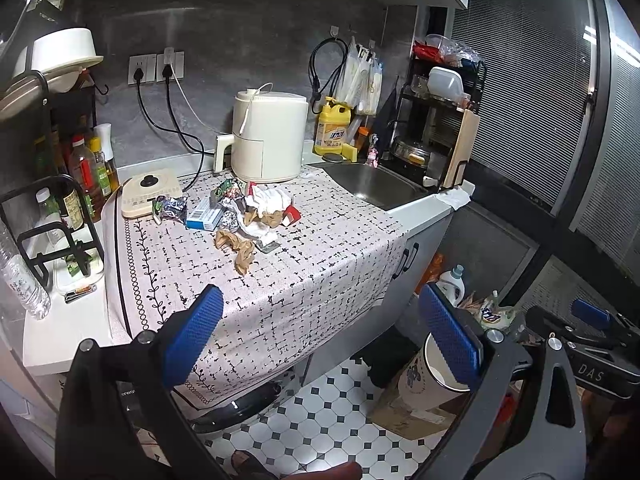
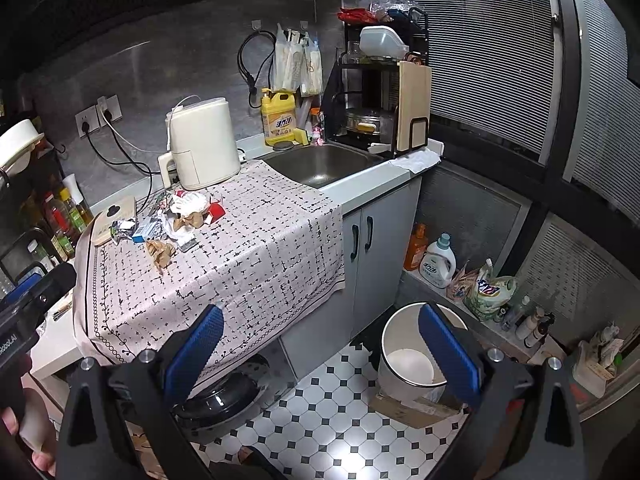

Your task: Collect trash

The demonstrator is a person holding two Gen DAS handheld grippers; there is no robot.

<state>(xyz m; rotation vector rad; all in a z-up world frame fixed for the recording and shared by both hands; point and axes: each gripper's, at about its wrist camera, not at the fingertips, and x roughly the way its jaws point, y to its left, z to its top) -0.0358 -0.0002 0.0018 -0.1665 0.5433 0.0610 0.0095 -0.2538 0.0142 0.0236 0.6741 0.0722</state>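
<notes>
A heap of crumpled trash (image 1: 248,210), made up of white tissue, brown paper, foil wrappers and a small blue-and-white carton, lies on the black-patterned pale tablecloth (image 1: 320,264) that covers the kitchen counter, just in front of the cream-coloured air fryer (image 1: 270,136); one brown paper scrap (image 1: 240,250) lies nearest the counter's front edge. Both views show the heap, the steel sink (image 2: 324,166) to its right and the yellow detergent bottle (image 2: 278,120) behind the sink. The left gripper (image 1: 320,340) and the right gripper (image 2: 320,354), each with blue-padded fingers, hover well apart from the heap with jaws spread wide and nothing between them. Only the right wrist view shows the inside of the round white waste bin (image 2: 408,360) on the tiled floor; the left wrist view shows only part of its wall behind a finger, but it alone shows the black wire rack (image 1: 48,228) at the counter's left end.
</notes>
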